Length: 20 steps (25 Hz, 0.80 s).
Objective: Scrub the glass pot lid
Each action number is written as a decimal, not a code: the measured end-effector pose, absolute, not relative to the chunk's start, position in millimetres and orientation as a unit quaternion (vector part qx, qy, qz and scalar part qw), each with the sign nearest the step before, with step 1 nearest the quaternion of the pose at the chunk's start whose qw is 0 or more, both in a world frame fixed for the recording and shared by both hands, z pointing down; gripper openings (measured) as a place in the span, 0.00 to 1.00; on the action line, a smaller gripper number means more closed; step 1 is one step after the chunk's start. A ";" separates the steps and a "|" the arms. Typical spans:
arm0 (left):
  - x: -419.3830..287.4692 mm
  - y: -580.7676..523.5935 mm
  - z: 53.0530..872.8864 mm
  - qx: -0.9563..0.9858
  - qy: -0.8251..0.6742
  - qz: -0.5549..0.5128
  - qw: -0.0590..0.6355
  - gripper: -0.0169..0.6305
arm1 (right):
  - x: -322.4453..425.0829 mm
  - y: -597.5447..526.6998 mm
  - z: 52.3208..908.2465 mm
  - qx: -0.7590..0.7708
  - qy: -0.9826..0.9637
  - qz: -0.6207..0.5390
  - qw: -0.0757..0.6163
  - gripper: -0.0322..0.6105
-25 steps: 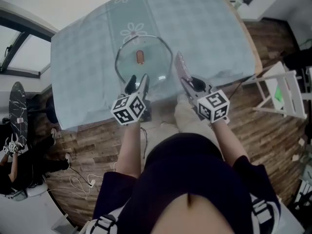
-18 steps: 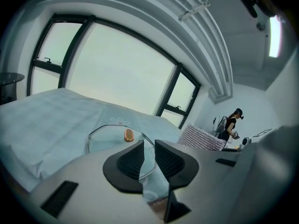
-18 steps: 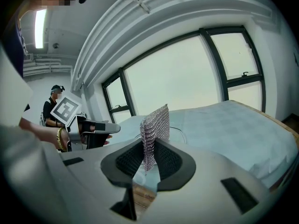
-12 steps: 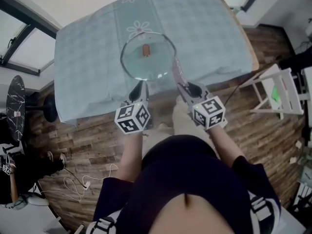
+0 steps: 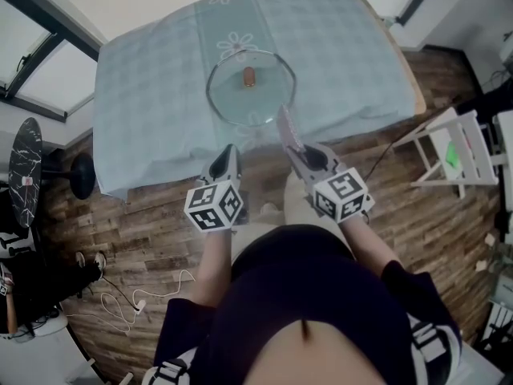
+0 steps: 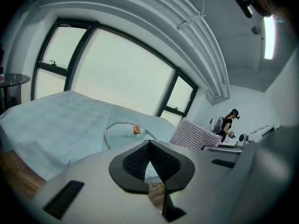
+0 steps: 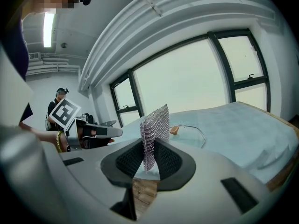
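Observation:
The glass pot lid [image 5: 251, 95], with a brown knob [image 5: 248, 75], lies flat on the table's light blue checked cloth [image 5: 152, 95]. Both grippers hang in front of the table's near edge, short of the lid. My left gripper [image 5: 228, 154] has just been closing; its jaws are shut with nothing between them. My right gripper [image 5: 293, 146] is shut on a silvery mesh scrub pad [image 5: 286, 126] that stands upright. The left gripper view shows the lid [image 6: 122, 130] ahead and the pad [image 6: 194, 134] to its right. In the right gripper view the pad [image 7: 154, 125] partly hides the lid [image 7: 190, 130].
A white folding rack [image 5: 457, 147] stands on the wooden floor at the right. A black round stool [image 5: 28, 175] is at the left, and cables [image 5: 136, 303] lie on the floor. Another person [image 6: 230, 121] stands far off by the windows.
Both grippers have drawn back from the lid's near rim to in front of the table edge. The left jaws went from open to shut. The right still holds the pad.

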<state>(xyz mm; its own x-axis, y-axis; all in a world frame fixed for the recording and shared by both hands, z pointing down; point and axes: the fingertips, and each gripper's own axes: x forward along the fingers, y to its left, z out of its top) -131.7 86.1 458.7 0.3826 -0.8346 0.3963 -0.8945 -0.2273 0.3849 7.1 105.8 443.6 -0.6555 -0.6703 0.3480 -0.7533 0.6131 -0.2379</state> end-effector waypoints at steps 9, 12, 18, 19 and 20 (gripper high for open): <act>-138.1 88.5 456.0 0.788 -0.544 0.049 0.284 0.03 | -5.5 110.5 441.9 0.406 -0.888 0.179 0.123 0.16; -136.9 86.4 457.0 0.789 -0.543 0.050 0.285 0.03 | -5.3 108.3 440.2 0.407 -0.888 0.179 0.119 0.16; -135.3 84.2 458.8 0.790 -0.539 0.052 0.288 0.03 | -4.8 106.0 437.0 0.411 -0.886 0.181 0.115 0.16; -134.9 83.9 459.5 0.790 -0.538 0.053 0.289 0.03 | -4.5 105.6 437.1 0.411 -0.886 0.181 0.115 0.16; -134.6 83.7 460.4 0.790 -0.538 0.054 0.289 0.03 | -4.3 105.3 437.3 0.411 -0.886 0.180 0.115 0.16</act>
